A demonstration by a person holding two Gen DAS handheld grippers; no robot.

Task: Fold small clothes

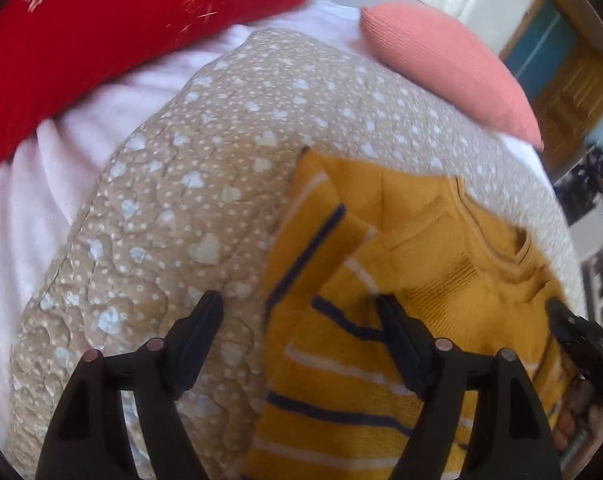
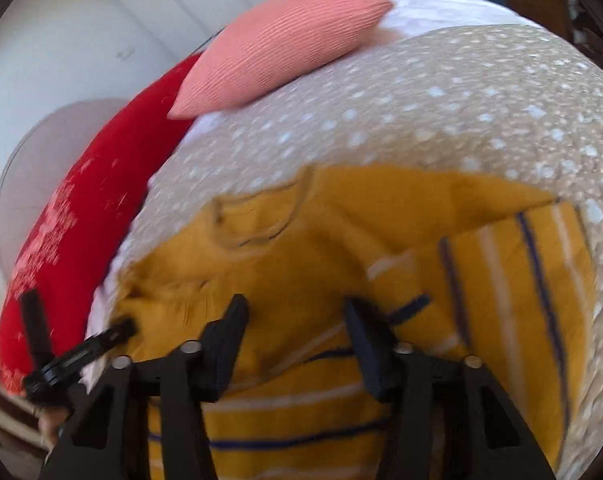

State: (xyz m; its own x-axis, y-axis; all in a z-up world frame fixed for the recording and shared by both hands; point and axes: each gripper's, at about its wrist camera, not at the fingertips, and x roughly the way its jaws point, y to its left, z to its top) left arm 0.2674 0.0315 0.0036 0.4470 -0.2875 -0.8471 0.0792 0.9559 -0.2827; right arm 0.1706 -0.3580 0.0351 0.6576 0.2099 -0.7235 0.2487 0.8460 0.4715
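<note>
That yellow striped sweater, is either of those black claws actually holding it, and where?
Neither. The left gripper and right gripper are both open above the sweater, with no cloth between the fingers.

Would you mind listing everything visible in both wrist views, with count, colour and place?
sweater: one, mustard yellow with navy and white stripes, lying partly folded on the quilt, under both tongs.
quilt: one, beige with pale hearts and dots, spread over the bed.
sheet: one, white, beneath the quilt.
red pillow: one, red with a pale pattern, at the far edge of the bed.
pink pillow: one, salmon pink, ribbed, beside the red one.
door: one, wooden, in the background.
left tongs: black, open, above the sweater's edge.
right tongs: black, open, over the sweater.
</note>
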